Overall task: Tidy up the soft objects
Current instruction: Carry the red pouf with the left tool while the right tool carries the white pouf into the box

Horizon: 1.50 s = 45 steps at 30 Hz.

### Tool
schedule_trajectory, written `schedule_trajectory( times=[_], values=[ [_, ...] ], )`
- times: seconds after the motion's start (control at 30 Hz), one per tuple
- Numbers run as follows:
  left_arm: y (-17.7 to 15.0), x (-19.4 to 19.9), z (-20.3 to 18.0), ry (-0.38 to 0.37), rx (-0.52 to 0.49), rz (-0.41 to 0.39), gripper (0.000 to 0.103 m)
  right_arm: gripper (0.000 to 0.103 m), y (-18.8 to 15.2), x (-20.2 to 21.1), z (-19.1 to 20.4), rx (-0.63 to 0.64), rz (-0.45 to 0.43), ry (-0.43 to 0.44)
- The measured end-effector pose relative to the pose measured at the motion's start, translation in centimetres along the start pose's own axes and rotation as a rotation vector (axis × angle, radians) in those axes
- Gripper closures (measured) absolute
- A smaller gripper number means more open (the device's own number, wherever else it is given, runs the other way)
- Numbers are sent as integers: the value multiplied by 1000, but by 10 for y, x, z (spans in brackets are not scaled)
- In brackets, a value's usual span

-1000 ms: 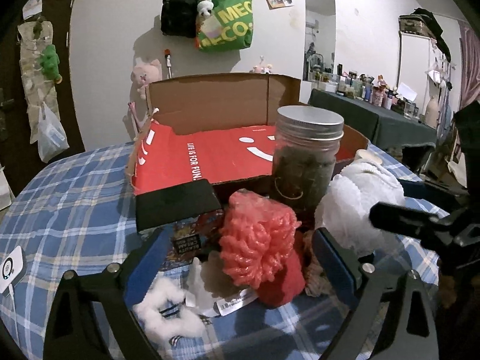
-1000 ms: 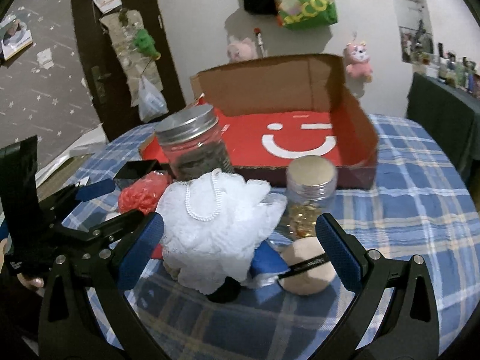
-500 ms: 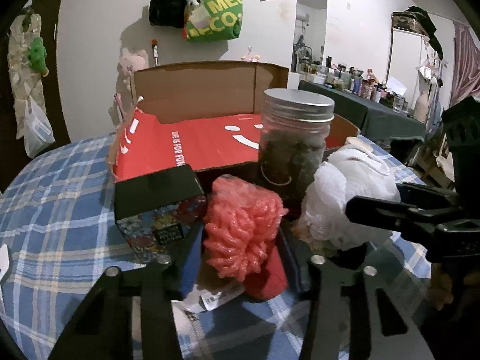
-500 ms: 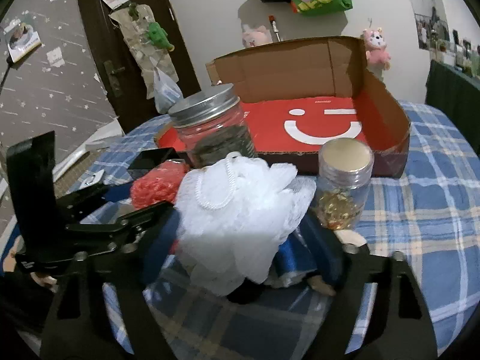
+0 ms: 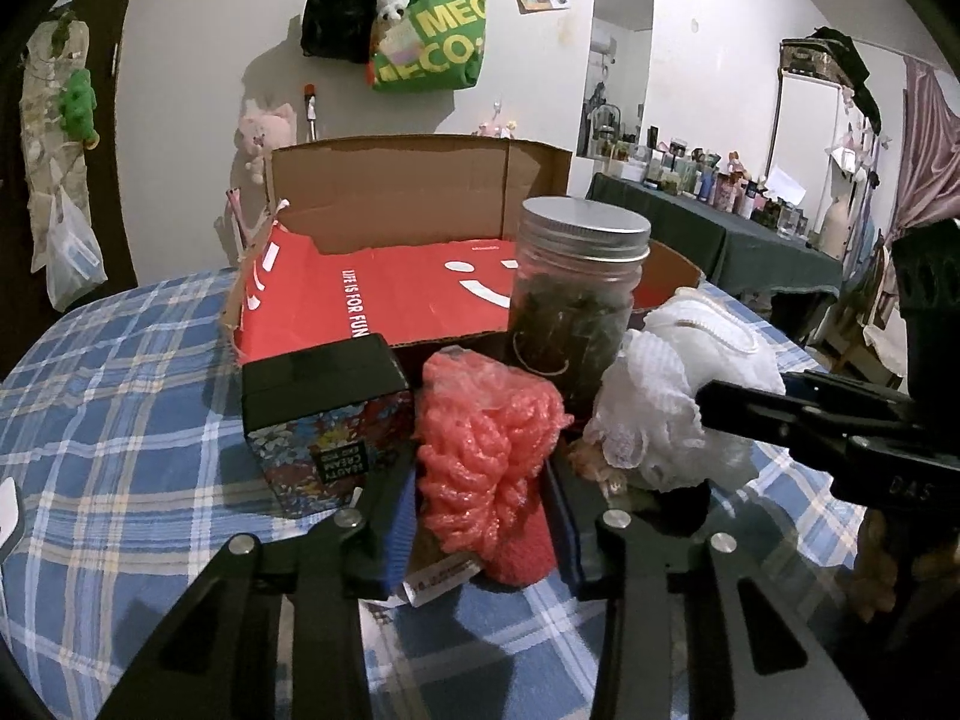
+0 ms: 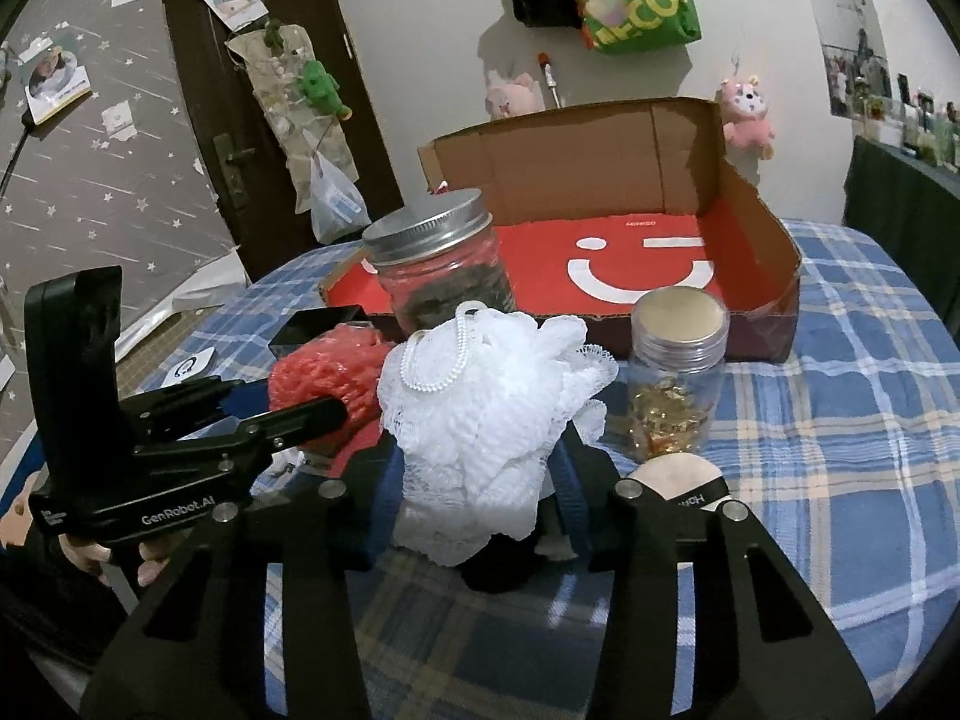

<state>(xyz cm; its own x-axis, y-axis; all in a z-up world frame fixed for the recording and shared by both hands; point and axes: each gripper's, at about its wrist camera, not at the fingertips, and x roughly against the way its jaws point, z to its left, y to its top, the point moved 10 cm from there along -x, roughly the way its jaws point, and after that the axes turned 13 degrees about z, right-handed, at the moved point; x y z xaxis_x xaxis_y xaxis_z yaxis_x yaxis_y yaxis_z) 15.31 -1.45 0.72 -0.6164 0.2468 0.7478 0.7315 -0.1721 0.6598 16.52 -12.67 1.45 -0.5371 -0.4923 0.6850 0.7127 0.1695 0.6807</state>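
Left claw (image 5: 480,504) clenched on the pink chenille sponge (image 5: 486,426), right claw (image 6: 474,480) clenched on the white mesh bath pouf (image 6: 486,396), both low over the desk (image 6: 840,420); the open cardboard box (image 6: 756,198) lies directly ahead, behind the glass jar (image 5: 576,294).
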Motion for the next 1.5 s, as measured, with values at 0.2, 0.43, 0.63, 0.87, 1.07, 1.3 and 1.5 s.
schedule_trajectory(
  times=[0.2, 0.43, 0.63, 0.87, 1.07, 1.3, 1.5],
  values=[
    [-1, 5, 4, -2, 7, -1, 63, 64, -2, 4, 1, 10, -9, -13],
    [-4, 9, 8, -6, 21, -2, 63, 65, -5, 11, -2, 0, -15, -10],
    [1, 21, 10, -2, 20, -28, 64, 65, -2, 19, -1, 6, -29, -15],
    [14, 39, 22, 13, 20, -62, 64, 65, 6, 40, -5, 14, -64, -44],
    [33, 48, 38, 42, 9, -81, 64, 65, 23, 58, -13, 28, -95, -69],
    [64, 50, 50, 60, -45, -85, 64, 65, 52, 71, -22, 61, -123, -94],
    [104, 38, 55, 81, -124, -69, 64, 65, 94, 70, -32, 107, -134, -120]
  ],
)
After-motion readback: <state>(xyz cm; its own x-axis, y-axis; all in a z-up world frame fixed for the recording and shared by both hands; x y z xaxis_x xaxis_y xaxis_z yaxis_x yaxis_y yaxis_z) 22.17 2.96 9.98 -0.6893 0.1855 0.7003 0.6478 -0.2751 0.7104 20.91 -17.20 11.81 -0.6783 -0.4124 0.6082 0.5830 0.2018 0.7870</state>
